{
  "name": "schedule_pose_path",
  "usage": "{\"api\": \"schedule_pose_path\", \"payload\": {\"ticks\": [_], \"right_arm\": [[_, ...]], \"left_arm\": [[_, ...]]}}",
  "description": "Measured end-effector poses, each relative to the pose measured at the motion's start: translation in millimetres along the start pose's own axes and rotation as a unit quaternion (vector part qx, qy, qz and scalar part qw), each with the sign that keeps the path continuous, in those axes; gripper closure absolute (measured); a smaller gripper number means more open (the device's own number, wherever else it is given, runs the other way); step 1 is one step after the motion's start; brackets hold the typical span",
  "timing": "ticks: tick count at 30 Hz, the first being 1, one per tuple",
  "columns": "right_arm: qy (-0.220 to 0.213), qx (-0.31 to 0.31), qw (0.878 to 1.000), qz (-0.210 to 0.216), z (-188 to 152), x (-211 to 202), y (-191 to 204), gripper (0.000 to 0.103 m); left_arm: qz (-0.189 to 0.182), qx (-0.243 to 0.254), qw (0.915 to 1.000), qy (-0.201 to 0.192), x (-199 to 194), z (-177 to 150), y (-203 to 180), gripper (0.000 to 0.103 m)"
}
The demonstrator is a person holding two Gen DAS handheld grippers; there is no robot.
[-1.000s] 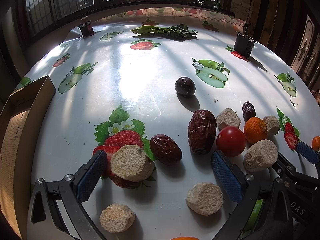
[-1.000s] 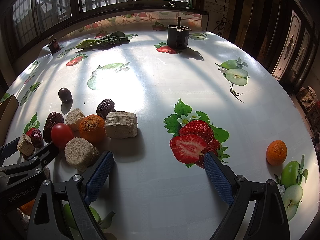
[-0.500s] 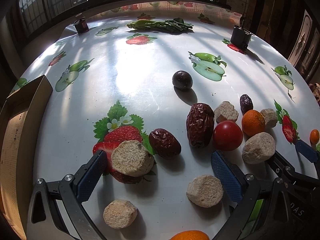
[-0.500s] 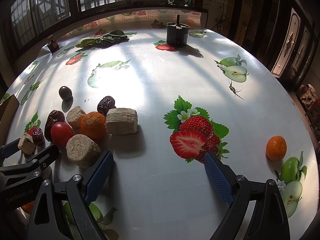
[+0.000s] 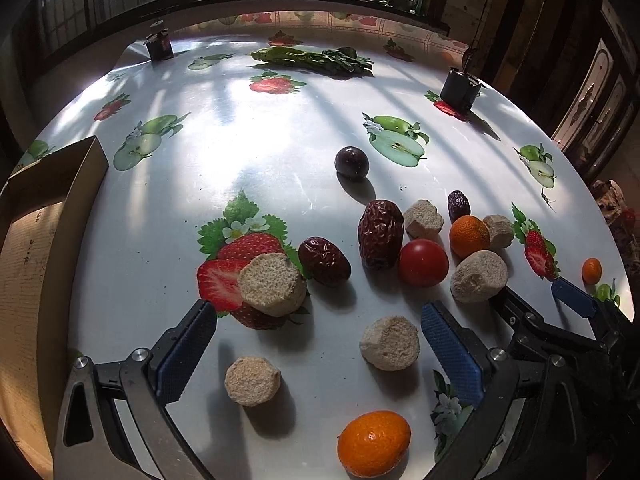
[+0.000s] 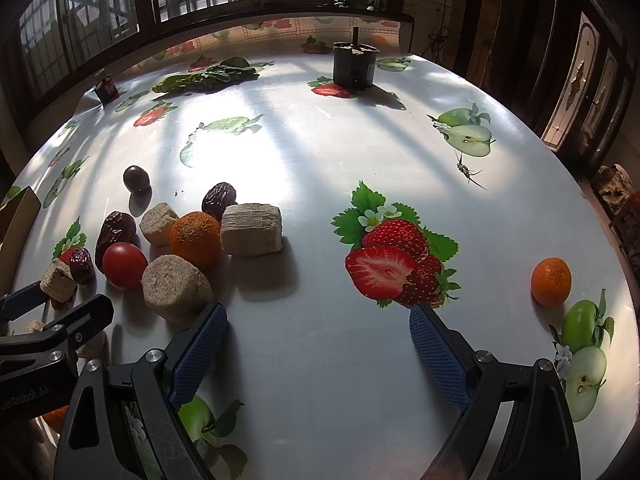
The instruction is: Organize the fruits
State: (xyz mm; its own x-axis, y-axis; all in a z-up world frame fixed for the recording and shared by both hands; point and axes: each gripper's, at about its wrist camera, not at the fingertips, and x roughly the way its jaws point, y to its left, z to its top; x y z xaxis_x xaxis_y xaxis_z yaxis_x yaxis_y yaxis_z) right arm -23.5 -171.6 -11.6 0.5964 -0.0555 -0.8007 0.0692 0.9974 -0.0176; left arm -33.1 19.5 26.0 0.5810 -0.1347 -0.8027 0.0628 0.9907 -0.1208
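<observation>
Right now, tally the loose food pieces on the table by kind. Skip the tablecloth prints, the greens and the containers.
Beige crumbly chunks: 6
Wrinkled red dates: 3
Small oranges: 3
Red tomato: 1
Dark round fruit: 1
Total: 14

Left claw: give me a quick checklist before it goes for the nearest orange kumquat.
1. Left claw open and empty: ok.
2. Kumquat free of neighbours: ok, apart from the beige chunk.
3. Kumquat between the fingers: not ok, it lies nearer the camera than the fingertips.
4. Right claw clear of it: ok, open and empty.
5. Cardboard box within view: ok, at left edge.
6. Box contents: cannot tell.
</observation>
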Motion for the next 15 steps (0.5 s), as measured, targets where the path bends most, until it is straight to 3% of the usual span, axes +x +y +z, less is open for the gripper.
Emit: {"api": "schedule_pose_path", "payload": {"ticks": [4,8,12,15], "right_arm": [[0.003,-0.002,1.0,0.0,0.9,0.4,-0.6,0.008],[0.016,0.012,1.0,0.008,1.5,-9.0,-6.0,0.008],[-0.049,0.039,0.998,0.032,3.8,-61.3,-10.9,0.008],[-0.099,0.033,0.994,0.035,14.0,-112.2,-5.9,0.008]], "left_arm": [[-0.013,-0.013,0.9943,-0.105,-66.0,-6.2,15.7,0.001],[0.015,-0.027,0.9805,-0.194,-135.3,-9.8,41.6,0.001],[0.076,-0.033,0.9537,-0.289,-203.6,-11.8,65.4,0.001],[0.099,-0.057,0.9352,-0.335,-251.0,-14.6,84.4,0.0]]}}
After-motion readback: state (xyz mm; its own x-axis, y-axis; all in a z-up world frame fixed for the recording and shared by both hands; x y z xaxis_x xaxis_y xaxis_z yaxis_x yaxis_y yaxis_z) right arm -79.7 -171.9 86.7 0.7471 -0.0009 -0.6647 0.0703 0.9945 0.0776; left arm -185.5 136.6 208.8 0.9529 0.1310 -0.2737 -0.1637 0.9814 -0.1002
